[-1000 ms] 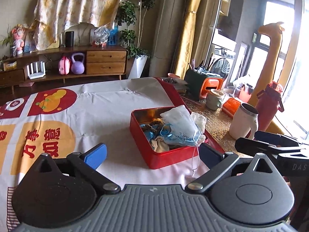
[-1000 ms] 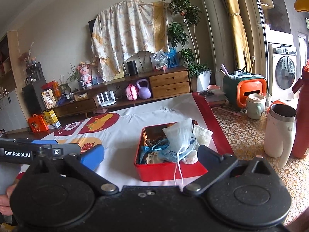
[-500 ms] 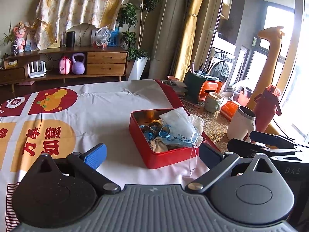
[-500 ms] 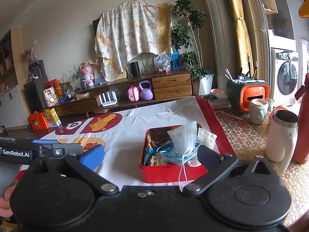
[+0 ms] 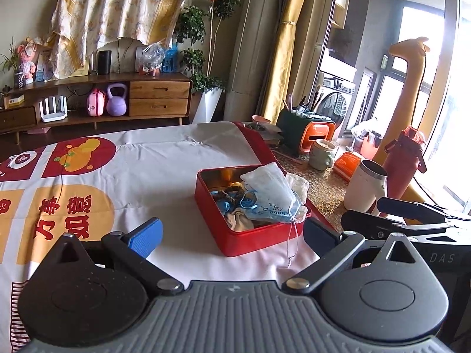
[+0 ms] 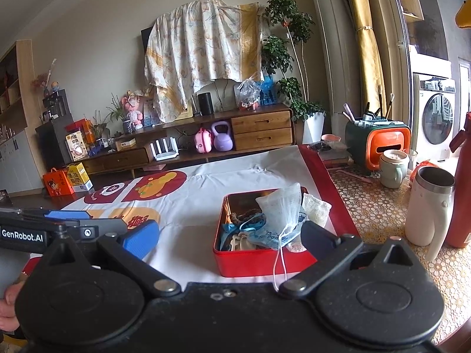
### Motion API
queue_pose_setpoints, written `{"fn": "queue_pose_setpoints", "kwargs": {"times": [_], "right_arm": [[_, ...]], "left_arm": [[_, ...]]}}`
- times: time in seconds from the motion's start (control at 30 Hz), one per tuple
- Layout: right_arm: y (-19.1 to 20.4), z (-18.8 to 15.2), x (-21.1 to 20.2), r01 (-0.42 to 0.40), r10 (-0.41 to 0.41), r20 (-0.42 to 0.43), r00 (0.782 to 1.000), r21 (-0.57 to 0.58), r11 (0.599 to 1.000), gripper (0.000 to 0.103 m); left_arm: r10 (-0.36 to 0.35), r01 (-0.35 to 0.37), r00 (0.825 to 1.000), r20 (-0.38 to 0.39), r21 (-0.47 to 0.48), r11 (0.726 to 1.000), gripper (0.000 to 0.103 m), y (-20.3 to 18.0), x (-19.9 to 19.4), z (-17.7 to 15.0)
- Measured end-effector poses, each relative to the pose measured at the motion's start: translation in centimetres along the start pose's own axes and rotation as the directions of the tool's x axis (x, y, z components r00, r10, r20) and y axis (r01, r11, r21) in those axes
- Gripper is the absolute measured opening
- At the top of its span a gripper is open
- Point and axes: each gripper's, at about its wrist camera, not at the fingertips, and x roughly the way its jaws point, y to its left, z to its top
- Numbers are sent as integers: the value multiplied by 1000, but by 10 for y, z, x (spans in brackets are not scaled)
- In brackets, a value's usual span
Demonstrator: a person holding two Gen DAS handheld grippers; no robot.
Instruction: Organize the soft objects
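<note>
on the white cloth (image 5: pixel 164 176) with red and orange prints, near its red-bordered right edge: a red tin (image 5: pixel 250 239), lid off, packed with soft things. on top, a white mesh pouch (image 5: pixel 269 186), tilted, its drawstring (image 5: pixel 293 244) trailing over the front wall and down onto the cloth. beneath the pouch, a pale blue face mask (image 5: pixel 266 213), blue loops and dark hair ties (image 5: pixel 228 192); at the front corner, a small beige bundle (image 5: pixel 240 220). at the tin's right rim, a second white pouch (image 5: pixel 298 184), leaning half out.

just short of the tin, the left gripper (image 5: pixel 232 232), spread wide, blue pads on either side of the tin, touching nothing. seen from the right wrist, the right gripper (image 6: pixel 229 239) likewise spread wide and empty, the tin between its fingers but further off. at that view's left edge, the left gripper's body, and part of a hand (image 6: pixel 8 306) holding it.

beyond the cloth, on a patterned mat: a white mug (image 5: pixel 365 186), a red bottle (image 5: pixel 404 163), a pale green cup (image 5: pixel 322 154).
</note>
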Motion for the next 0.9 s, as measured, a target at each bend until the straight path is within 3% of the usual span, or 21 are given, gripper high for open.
{"fn": "queue_pose_setpoints", "kwargs": {"times": [0.9], "right_arm": [[2, -4, 0, 0, 0, -6, 1000, 6, 1000, 103]], "left_arm": [[0, 0, 1000, 4, 4, 1000, 102, 1, -3, -3]]}}
